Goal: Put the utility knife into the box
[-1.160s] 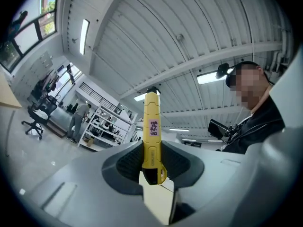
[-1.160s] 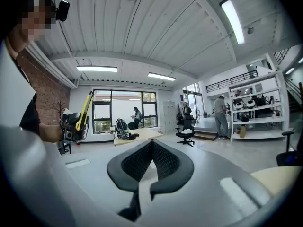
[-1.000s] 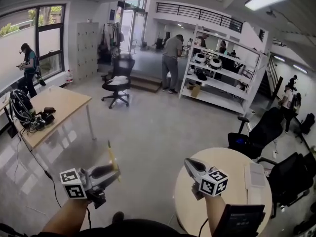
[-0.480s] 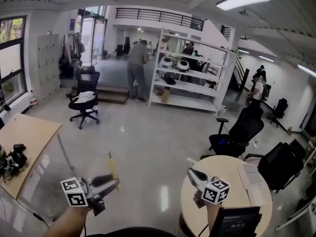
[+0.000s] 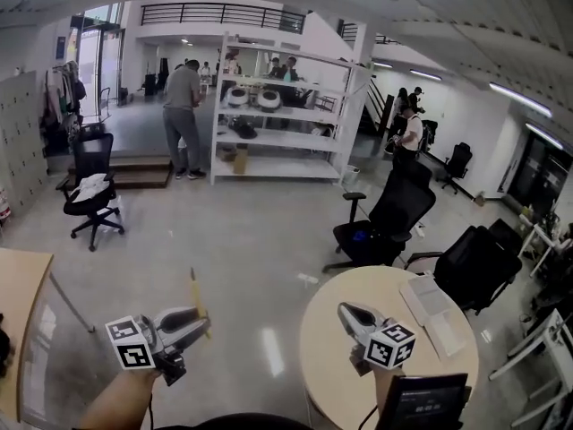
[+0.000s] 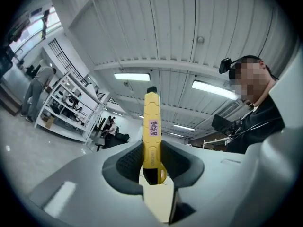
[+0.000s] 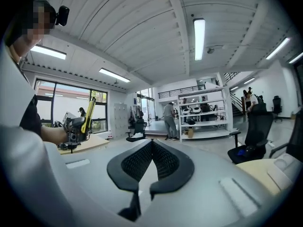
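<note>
Left gripper [image 6: 151, 159] clenched on the yellow utility knife [image 6: 151, 122], pads pressing its lower body. The rest of the knife sticks straight out past the jaws, pink label facing the camera. In the head view this gripper hangs in the air over the floor [image 5: 260, 240], left of the round tabletop [image 5: 327, 352], with the knife tilted up and away. Right gripper [image 7: 150, 144] has its jaws closed together with nothing between them and sits above the tabletop's near part. Pale flat sheets [image 5: 434, 305] lie on the tabletop's right side. The grippers are well apart.
</note>
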Action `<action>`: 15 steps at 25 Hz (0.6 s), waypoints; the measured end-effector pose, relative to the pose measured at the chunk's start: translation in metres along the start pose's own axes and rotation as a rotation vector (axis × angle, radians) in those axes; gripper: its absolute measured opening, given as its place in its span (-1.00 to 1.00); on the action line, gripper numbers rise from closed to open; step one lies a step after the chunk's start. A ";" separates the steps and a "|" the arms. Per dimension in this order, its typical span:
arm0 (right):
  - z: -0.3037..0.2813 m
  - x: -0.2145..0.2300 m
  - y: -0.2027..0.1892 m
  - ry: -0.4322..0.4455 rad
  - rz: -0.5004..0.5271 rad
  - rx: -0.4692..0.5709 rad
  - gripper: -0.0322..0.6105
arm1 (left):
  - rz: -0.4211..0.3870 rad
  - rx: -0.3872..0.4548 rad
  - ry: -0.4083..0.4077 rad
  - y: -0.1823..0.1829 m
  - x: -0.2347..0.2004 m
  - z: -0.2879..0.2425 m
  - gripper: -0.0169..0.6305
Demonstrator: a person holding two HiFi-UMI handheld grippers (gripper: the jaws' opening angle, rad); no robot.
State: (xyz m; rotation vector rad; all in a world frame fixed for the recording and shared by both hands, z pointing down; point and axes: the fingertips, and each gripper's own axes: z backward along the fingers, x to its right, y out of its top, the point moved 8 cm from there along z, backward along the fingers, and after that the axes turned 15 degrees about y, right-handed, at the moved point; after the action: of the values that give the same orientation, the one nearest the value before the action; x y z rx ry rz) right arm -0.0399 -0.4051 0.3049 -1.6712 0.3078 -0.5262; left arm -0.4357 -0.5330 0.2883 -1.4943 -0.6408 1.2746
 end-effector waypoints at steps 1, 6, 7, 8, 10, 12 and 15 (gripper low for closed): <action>0.006 0.014 0.002 -0.017 0.004 0.009 -0.86 | -0.002 -0.006 -0.019 0.000 -0.002 -0.021 -0.61; 0.047 0.096 0.014 -0.085 0.010 0.047 -0.86 | 0.018 -0.029 -0.102 -0.005 0.004 -0.137 -0.61; 0.056 0.110 0.015 -0.092 0.012 0.049 -0.86 | 0.018 -0.041 -0.116 -0.008 0.008 -0.158 -0.61; 0.065 0.123 0.015 -0.099 0.015 0.051 -0.86 | 0.013 -0.055 -0.131 -0.011 0.013 -0.179 -0.61; 0.085 0.148 0.013 -0.128 0.019 0.066 -0.86 | 0.002 -0.083 -0.176 -0.018 0.022 -0.224 -0.61; 0.108 0.172 0.008 -0.179 0.012 0.082 -0.86 | 0.004 -0.118 -0.237 -0.027 0.031 -0.272 -0.61; 0.140 0.197 -0.002 -0.261 -0.014 0.087 -0.86 | 0.018 -0.191 -0.325 -0.050 0.041 -0.334 -0.61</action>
State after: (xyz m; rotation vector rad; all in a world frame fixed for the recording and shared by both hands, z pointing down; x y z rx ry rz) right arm 0.1994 -0.3801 0.3257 -1.6365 0.0815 -0.3221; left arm -0.1024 -0.5989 0.2894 -1.4586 -0.9862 1.5210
